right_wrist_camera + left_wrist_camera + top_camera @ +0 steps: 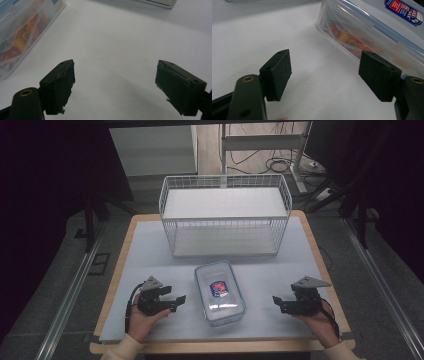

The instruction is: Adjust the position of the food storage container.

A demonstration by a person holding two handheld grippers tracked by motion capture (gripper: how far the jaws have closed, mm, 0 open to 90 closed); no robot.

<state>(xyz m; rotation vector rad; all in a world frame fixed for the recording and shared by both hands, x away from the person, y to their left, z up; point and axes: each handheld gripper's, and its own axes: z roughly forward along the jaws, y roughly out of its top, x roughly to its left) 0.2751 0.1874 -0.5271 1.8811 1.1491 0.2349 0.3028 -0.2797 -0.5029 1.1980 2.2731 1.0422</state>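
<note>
Both grippers, left at 9 o'clock and right at 3 o'clock of the box, have jaws spread, empty.

The table, topped by a pale mat, bears 1 wire basket and 1 clear lidded container.

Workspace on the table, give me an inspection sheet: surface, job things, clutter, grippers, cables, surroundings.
Surface: pale mat on a wood-edged table.
Job's things: clear lidded container with a label, lid on, orange contents inside, lying between the grippers.
Clutter: white wire basket behind the container, apart from it.
Grippers: left gripper open, beside the container; right gripper open, nothing between its jaws.
Cables: black cable at left gripper; floor cables behind.
Surroundings: dark curtains, metal rails.
</note>
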